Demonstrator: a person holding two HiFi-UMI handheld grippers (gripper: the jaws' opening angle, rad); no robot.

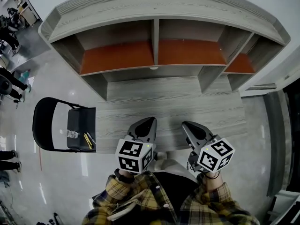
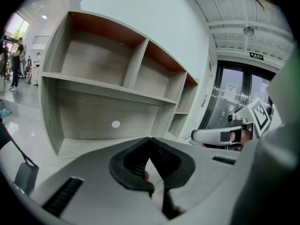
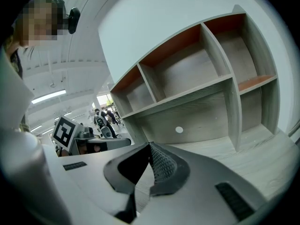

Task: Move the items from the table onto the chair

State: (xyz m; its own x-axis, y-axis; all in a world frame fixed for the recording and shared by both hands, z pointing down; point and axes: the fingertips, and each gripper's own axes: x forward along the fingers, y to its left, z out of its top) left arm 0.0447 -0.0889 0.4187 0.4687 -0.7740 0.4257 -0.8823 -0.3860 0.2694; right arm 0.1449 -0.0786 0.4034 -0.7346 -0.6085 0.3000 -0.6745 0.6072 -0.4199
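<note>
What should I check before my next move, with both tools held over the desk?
1. Left tool jaws together with nothing between them: ok.
2. Right tool jaws together with nothing between them: ok.
3. No items left on the desk top: ok.
4. No items in the shelf compartments: ok.
5. Chair seat holds a small clear object and a yellow pen-like item: ok.
6. No items on the desk strip hidden under the tools: cannot tell.
</note>
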